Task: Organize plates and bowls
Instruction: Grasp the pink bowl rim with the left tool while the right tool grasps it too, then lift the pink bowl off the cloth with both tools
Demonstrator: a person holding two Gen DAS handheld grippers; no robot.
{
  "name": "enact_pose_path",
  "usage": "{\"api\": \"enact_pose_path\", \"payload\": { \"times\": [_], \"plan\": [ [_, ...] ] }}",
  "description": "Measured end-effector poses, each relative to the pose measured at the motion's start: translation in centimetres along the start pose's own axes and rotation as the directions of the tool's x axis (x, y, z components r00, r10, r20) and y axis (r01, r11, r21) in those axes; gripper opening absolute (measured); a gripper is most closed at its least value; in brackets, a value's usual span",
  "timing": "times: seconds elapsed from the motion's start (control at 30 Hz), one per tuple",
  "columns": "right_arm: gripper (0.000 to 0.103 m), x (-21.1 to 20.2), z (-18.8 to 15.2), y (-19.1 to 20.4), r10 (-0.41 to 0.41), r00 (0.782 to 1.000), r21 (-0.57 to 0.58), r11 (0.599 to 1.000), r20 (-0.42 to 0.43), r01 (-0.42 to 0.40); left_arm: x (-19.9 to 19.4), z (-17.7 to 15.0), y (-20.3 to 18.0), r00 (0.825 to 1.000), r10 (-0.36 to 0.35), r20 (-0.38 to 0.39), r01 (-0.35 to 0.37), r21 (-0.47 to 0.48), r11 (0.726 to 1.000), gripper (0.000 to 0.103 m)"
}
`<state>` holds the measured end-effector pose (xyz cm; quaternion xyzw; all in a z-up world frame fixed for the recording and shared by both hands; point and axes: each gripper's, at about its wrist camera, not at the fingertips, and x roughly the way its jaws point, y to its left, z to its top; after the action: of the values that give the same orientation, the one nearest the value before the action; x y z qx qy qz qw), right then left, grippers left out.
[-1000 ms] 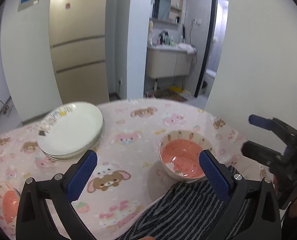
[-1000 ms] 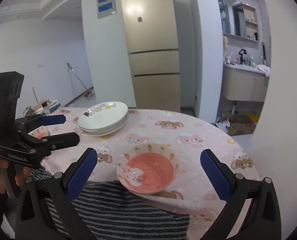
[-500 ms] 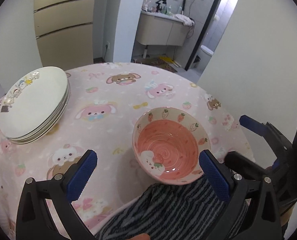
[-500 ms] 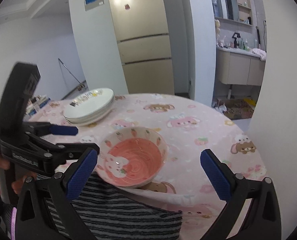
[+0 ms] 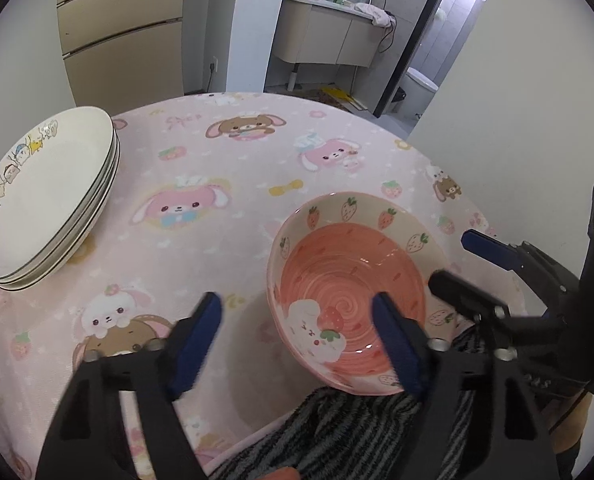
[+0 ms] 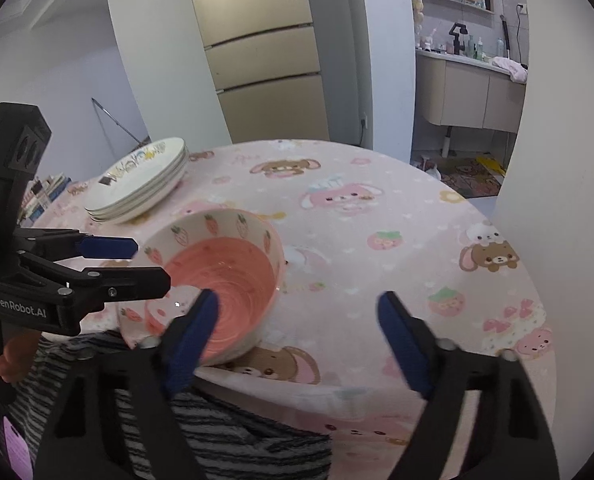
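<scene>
A pink bowl [image 5: 351,280] with strawberry and rabbit prints sits near the table's front edge; it also shows in the right wrist view [image 6: 221,276]. A stack of white plates [image 5: 45,196] stands at the left, also visible in the right wrist view [image 6: 141,180]. My left gripper [image 5: 297,332] is open, its right finger over the bowl's inside and its left finger outside the rim. My right gripper [image 6: 297,328] is open, its left finger over the bowl's near rim. Neither holds anything.
The round table [image 5: 257,160] has a pink cartoon cloth. A striped dark cloth [image 6: 225,440] lies below the front edge. A white wall [image 5: 537,100] stands close at the right. A fridge [image 6: 257,52] is behind.
Both grippers have come forward and down toward the bowl. Both sets of jaws have narrowed but stay open. The bowl and plates have not moved.
</scene>
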<state>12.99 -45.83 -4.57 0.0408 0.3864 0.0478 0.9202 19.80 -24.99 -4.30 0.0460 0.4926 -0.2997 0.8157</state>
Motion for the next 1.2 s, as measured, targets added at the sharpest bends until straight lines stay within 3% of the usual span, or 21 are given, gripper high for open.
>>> {"api": "enact_pose_path", "payload": {
  "times": [0.03, 0.1, 0.2, 0.47, 0.57, 0.63, 0.7, 0.8, 0.97, 1.1, 1.2],
  "plan": [
    [0.059, 0.2, 0.0, 0.0, 0.001, 1.000, -0.003, 1.000, -0.006, -0.001, 0.3, 0.0, 0.2, 1.000, -0.002, -0.011, 0.002, -0.010, 1.000, 0.059],
    [0.055, 0.4, 0.0, 0.0, 0.019, 1.000, -0.002, 1.000, -0.014, -0.019, 0.8, 0.0, 0.3, 0.999, -0.010, -0.032, 0.010, -0.017, 1.000, 0.047],
    [0.049, 0.5, 0.1, 0.1, 0.018, 1.000, -0.004, 1.000, -0.012, -0.018, 1.0, -0.1, 0.3, 0.999, -0.015, -0.029, 0.015, -0.012, 1.000, 0.039],
    [0.049, 1.8, 0.4, 0.0, 0.072, 0.996, 0.023, 0.997, -0.047, -0.071, 2.3, 0.0, 0.8, 0.998, -0.021, -0.062, 0.018, -0.040, 0.999, 0.024],
    [0.048, 2.9, 0.7, -0.1, 0.106, 0.991, 0.050, 0.994, -0.083, -0.102, 2.5, -0.1, 0.9, 0.998, -0.039, -0.052, 0.037, -0.036, 0.999, 0.021],
    [0.029, 3.7, 0.9, -0.3, 0.188, 0.976, 0.084, 0.980, -0.110, -0.180, 2.4, -0.1, 0.6, 0.999, -0.017, -0.039, 0.016, -0.013, 1.000, 0.019],
    [0.022, 4.5, 1.0, -0.1, 0.205, 0.969, 0.094, 0.977, -0.137, -0.194, 2.5, -0.1, 0.2, 0.999, 0.003, -0.036, -0.003, 0.008, 1.000, 0.018],
    [0.022, 5.1, 0.9, 0.6, 0.184, 0.971, 0.072, 0.982, -0.152, -0.174, 2.6, -0.1, 0.6, 0.999, -0.018, -0.038, 0.019, 0.009, 1.000, 0.018],
    [0.021, 5.5, 0.7, 0.2, 0.217, 0.965, 0.105, 0.974, -0.150, -0.203, 3.9, 0.3, 1.7, 0.991, -0.097, -0.094, 0.092, -0.055, 0.994, 0.016],
    [0.018, 5.4, 0.6, 0.6, 0.183, 0.973, 0.082, 0.982, -0.144, -0.172, 3.5, -0.1, 1.2, 0.995, -0.079, -0.064, 0.076, -0.039, 0.996, 0.015],
    [0.014, 4.9, 0.4, -0.2, 0.219, 0.969, 0.119, 0.971, -0.115, -0.205, 3.0, -0.2, 0.9, 0.997, -0.074, -0.038, 0.073, -0.018, 0.997, 0.014]
  ]
}}
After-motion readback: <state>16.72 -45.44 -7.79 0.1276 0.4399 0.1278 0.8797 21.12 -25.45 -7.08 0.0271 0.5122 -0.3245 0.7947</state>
